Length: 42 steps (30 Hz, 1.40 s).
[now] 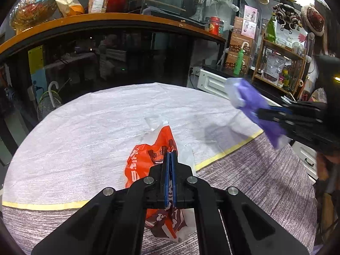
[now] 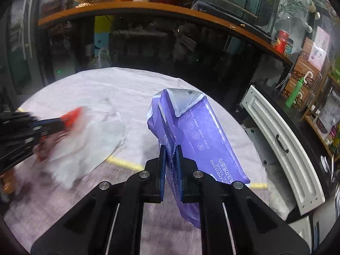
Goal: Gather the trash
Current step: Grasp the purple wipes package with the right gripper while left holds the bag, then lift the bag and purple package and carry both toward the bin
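My left gripper (image 1: 170, 153) is shut on an orange and white plastic bag (image 1: 146, 157), which hangs from its blue pads above the white cloth (image 1: 85, 123). The right wrist view shows that bag (image 2: 85, 136) blurred at the left, with the left gripper (image 2: 61, 124) pinching its orange edge. My right gripper (image 2: 170, 146) is shut on an empty purple tissue wrapper (image 2: 197, 133), lifted off the table. In the left wrist view the wrapper (image 1: 248, 102) hangs at the right from the right gripper (image 1: 260, 112).
The white cloth covers the far part of a grey woven table top (image 1: 255, 180), with a yellow tape line (image 1: 229, 150) at its edge. Behind stand a dark glass counter (image 1: 127, 57) and a white cabinet (image 2: 280, 144) at the right.
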Tool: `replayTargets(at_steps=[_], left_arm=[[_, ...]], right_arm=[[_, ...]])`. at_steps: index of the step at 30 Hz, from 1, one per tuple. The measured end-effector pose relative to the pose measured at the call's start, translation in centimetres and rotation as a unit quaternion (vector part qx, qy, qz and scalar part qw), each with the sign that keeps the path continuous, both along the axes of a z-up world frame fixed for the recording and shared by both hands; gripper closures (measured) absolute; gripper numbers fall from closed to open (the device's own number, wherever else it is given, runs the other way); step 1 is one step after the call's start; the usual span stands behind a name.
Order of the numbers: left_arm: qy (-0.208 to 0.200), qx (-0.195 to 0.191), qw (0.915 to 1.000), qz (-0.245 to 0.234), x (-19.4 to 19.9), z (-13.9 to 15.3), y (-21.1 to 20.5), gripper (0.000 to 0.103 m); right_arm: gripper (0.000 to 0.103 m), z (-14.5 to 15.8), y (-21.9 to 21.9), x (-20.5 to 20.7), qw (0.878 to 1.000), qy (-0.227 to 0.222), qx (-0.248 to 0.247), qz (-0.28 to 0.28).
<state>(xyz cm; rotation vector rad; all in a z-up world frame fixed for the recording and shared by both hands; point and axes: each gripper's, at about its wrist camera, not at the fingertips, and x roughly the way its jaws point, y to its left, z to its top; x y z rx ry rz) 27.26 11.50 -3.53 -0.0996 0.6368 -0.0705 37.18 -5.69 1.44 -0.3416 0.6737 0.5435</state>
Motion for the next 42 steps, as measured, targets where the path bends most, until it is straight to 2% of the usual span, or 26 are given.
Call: replayTargets(at_steps=[7,12,22,28,32,33,35,36,37,39,42], left_arm=[[0.019,-0.027,0.9990,-0.031,-0.1,-0.1,-1.3,0.100],[0.019,-0.024,0.9984,-0.048,-1.9,0.7,-3.5,0.100],[-0.019,-0.019,0.9940,-0.106,-7.4,4.0,-10.0,0.100],[-0.042,-0.014,0.9886,-0.144,-9.7,5.3,-13.9,0.100],[-0.056,0.010,0.9893,-0.134,-10.7,5.5,-14.9,0.100],[-0.052,0.015,0.9906,-0.126,-10.5,5.4,-14.7,0.094],[-0.030,0.023,0.9949,-0.094,-9.9,4.7,-13.5,0.046],[-0.025,0.020,0.9971,-0.069,-9.8,4.2,-12.5,0.012],[-0.027,0.023,0.9984,-0.045,-10.0,3.8,-11.6,0.006],[-0.010,0.022,0.9997,-0.001,-9.7,2.5,-10.1,0.006],[0.040,-0.042,0.9981,-0.022,-8.6,0.4,-9.5,0.007]], right_arm=[[0.093,1.7,-4.2,-7.3,0.999,-0.011,0.031,0.005],[0.093,2.5,-7.0,-10.9,0.998,-0.018,0.053,-0.004],[0.093,2.6,-14.2,-17.4,0.994,-0.025,0.093,-0.053],[0.093,1.1,-19.5,-20.9,0.989,-0.019,0.106,-0.099],[0.093,-0.2,-22.0,-22.6,0.986,-0.019,0.106,-0.127],[0.093,-0.4,-22.6,-23.0,0.985,-0.020,0.107,-0.133],[0.093,-0.8,-23.3,-23.6,0.984,-0.018,0.111,-0.140],[0.093,-1.0,-23.8,-23.7,0.983,-0.016,0.113,-0.143],[0.093,-1.2,-24.2,-23.8,0.982,-0.015,0.117,-0.147],[0.093,-1.7,-24.7,-23.8,0.980,-0.009,0.125,-0.152],[0.093,-2.1,-24.8,-23.5,0.980,-0.003,0.127,-0.152]])
